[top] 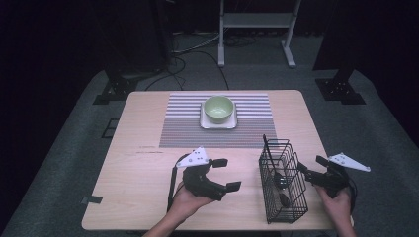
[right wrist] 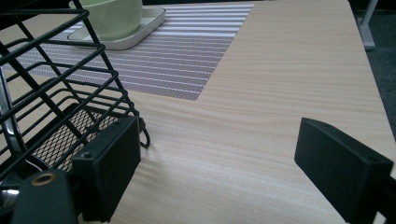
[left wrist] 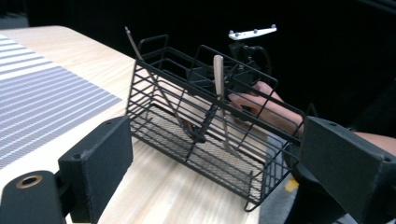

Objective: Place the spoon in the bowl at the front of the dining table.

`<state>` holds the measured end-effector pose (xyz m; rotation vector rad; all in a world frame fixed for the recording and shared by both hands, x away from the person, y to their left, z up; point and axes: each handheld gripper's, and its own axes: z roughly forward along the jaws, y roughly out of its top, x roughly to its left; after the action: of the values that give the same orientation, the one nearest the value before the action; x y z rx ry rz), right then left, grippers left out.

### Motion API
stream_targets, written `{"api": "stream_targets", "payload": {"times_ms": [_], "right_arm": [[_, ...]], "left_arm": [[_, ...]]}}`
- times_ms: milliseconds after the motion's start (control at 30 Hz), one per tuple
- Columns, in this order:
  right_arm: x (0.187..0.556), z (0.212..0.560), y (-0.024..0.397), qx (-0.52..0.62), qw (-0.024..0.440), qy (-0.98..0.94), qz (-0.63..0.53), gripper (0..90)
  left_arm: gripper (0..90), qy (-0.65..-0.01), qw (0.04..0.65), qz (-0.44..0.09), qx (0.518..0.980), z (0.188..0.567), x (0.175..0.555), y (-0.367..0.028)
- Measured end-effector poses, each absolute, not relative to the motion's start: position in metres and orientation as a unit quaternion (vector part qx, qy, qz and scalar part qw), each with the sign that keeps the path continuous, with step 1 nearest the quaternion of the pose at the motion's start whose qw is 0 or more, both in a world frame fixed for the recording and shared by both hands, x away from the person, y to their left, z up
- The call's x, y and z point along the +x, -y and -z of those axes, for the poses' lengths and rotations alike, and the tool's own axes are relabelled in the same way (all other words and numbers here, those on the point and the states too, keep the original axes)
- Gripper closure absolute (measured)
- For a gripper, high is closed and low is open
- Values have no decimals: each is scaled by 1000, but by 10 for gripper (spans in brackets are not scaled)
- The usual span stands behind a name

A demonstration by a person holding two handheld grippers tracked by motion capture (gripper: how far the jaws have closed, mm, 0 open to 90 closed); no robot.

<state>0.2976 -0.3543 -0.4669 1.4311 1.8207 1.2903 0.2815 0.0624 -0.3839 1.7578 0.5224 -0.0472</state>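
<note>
The room is dark. A wooden table [top: 143, 197] stands on grey carpet [top: 375, 143]. Behind it is a white frame [top: 257, 22], black stands [top: 341, 89] and cables [top: 197, 47].

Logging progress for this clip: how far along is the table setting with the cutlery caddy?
Done: the green bowl sits on its white plate on the striped placemat. In hand: nothing; the left tool and right tool are both open on either side of the wire caddy. Left: the utensils stand in the caddy, none laid out on the placemat yet.
</note>
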Motion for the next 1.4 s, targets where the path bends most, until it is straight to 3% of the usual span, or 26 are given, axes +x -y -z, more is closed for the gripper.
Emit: {"api": "stream_targets", "payload": {"times_ms": [1400], "right_arm": [[298,465,355,518,241,-668,-476,133]], "left_arm": [[123,-219,586,33,780,393,291,-9]]}}
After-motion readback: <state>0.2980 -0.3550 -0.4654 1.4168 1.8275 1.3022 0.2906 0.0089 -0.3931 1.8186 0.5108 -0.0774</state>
